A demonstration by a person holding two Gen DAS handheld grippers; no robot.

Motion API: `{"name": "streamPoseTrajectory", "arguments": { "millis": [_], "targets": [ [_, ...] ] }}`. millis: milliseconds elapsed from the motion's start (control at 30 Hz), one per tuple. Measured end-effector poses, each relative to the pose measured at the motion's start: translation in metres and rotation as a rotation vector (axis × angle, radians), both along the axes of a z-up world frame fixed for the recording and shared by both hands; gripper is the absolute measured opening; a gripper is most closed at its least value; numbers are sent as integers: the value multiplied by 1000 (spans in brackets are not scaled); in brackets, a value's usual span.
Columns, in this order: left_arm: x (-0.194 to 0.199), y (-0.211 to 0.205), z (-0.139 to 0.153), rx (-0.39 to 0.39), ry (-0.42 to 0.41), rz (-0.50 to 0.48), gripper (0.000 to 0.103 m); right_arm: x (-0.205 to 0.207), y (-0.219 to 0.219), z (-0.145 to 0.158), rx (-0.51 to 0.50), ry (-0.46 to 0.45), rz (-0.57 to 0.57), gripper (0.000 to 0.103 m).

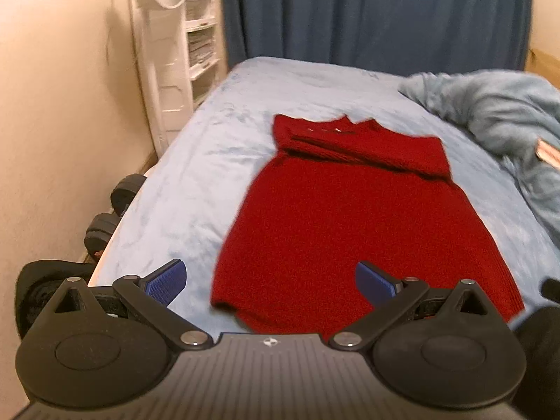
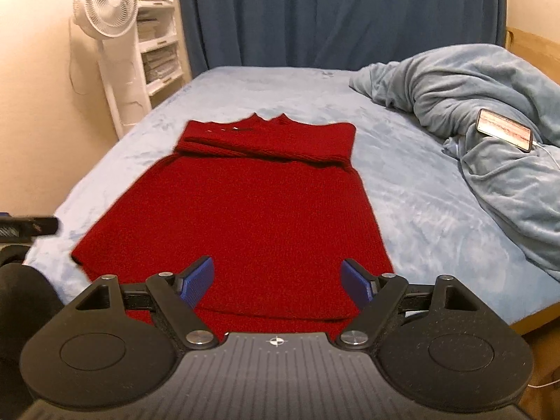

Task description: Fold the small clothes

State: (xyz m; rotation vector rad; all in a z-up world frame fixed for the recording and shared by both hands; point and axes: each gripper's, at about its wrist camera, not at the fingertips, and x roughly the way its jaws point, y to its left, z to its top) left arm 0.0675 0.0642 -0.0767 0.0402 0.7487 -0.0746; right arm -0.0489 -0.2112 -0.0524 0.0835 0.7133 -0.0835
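Bedroom, cream wall at left; white standing fan (image 2: pixel 106 3) and white shelf unit (image 2: pixel 157 38) in the corner, dark blue curtain (image 2: pixel 332 14) behind. Dumbbells (image 1: pixel 112 210) on the floor along the bed's left edge.

Bed (image 2: pixel 420 203), pale blue cover, carries the work. Red knit garment (image 2: pixel 252 210) lies flat at centre, neck away from the viewer, sleeves folded across the chest in a band, hem nearest both tools.

Left gripper (image 1: pixel 271 281): blue pads spread wide, holding nothing, hovering above the hem's left portion. Right gripper (image 2: pixel 276 281): likewise spread and empty, above the hem's right portion.

Rumpled blue-grey blanket (image 2: pixel 490 122) at right, well apart from the garment; phone (image 2: pixel 504 129) with a cable resting on it.

Step in hand, by judgement: pinching the hem corners for the bottom-to-top fold. To do it well, each tool should take a corner at the outer edge, catching both knit layers, then lift together and level so the hem lands square on the sleeve band without dragging the sleeves loose. Loose knit may stretch if lifted unevenly.
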Motion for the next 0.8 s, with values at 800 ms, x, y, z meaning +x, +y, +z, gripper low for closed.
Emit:
{"name": "streamPoseTrajectory", "arguments": {
  "millis": [800],
  "targets": [
    [179, 34, -135, -145, 512, -128, 90, 154, -154, -157, 407, 395, -220, 71]
  ]
}}
